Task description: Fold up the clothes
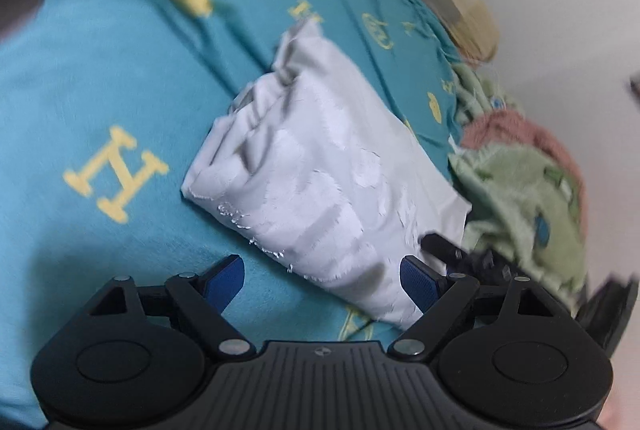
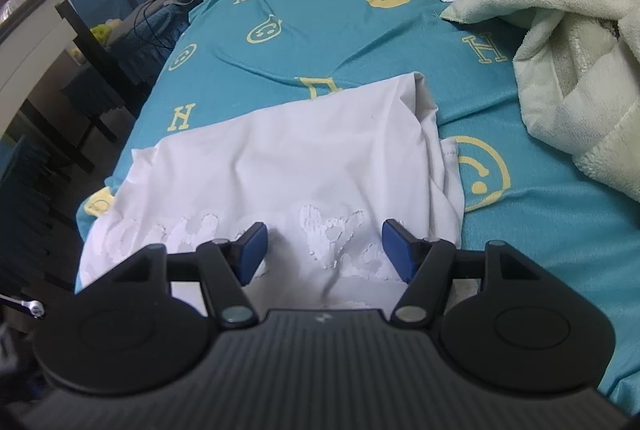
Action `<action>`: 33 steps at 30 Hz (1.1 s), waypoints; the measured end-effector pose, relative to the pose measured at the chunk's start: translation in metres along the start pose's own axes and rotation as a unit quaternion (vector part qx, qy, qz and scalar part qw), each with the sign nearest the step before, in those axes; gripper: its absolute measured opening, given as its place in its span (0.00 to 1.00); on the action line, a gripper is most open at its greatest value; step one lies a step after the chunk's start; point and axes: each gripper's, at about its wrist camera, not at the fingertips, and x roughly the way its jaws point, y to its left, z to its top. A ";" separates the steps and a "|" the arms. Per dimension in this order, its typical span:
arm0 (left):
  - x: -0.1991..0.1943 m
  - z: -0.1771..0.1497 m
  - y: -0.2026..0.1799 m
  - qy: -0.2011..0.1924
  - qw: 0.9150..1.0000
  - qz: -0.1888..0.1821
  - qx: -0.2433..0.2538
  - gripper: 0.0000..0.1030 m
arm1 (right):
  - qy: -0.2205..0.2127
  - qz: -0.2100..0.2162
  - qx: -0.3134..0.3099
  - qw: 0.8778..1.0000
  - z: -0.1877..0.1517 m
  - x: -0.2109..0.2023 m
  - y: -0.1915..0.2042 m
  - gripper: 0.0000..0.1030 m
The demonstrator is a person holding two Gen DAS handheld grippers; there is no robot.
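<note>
Your white garment (image 2: 280, 165) lay folded on the teal bedsheet (image 2: 328, 29) of the bed, its raised white lettering facing up. Your right gripper (image 2: 324, 246) hovered over its near edge with the jaws spread wide, holding nothing. Your left gripper (image 1: 322, 280) hung above the garment's other end, jaws also wide and empty. A fluffy green blanket (image 2: 560, 41) sat bunched just beside the garment.
</note>
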 end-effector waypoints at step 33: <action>0.027 0.017 0.016 -0.049 0.991 -0.089 -0.086 0.39 | -0.055 0.150 0.199 0.967 0.006 -0.054 -0.020 0.66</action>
